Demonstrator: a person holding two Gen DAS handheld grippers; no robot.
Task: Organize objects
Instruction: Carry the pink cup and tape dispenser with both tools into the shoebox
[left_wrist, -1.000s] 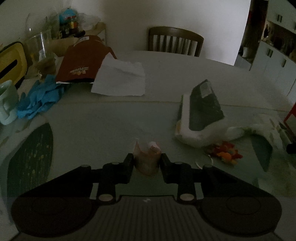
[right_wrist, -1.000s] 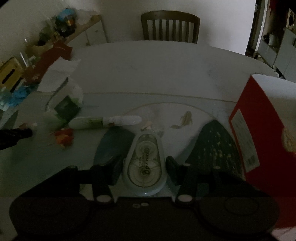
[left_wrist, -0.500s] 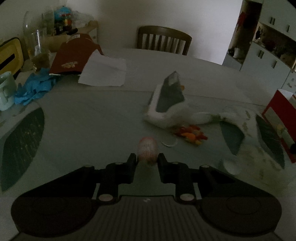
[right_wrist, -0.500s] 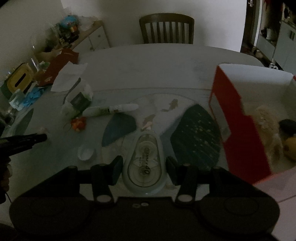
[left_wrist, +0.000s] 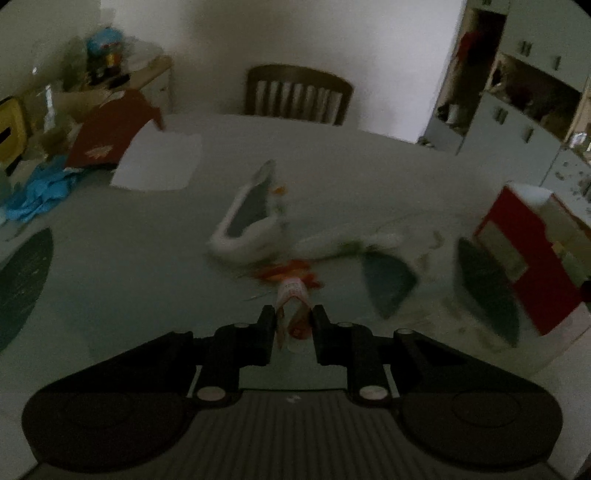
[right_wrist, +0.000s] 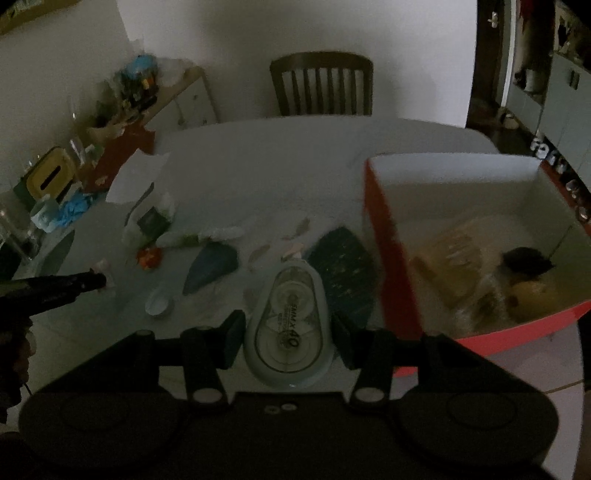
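Note:
My left gripper (left_wrist: 294, 318) is shut on a small pinkish bottle (left_wrist: 293, 301) with a red-and-white label, held above the table. In the right wrist view the left gripper (right_wrist: 96, 279) shows at the far left with the bottle's pale tip past its fingertips. My right gripper (right_wrist: 288, 326) is shut on a clear oval correction tape dispenser (right_wrist: 289, 330), held just left of the red box (right_wrist: 391, 266). The box is open at the top, with a yellowish item and a dark one inside. The red box (left_wrist: 532, 258) also appears at the right of the left wrist view.
On the table lie a white tissue pack (left_wrist: 251, 221), an orange-red wrapper (right_wrist: 149, 256), a long white tube (right_wrist: 201, 238), a small white cap (right_wrist: 159, 303) and a white paper sheet (left_wrist: 157, 160). Blue gloves (left_wrist: 35, 192) and clutter fill the left edge. A wooden chair (right_wrist: 320, 83) stands behind.
Both grippers have risen and swung right with their loads. The red box has come further into both views, and its inside now shows to the right wrist camera.

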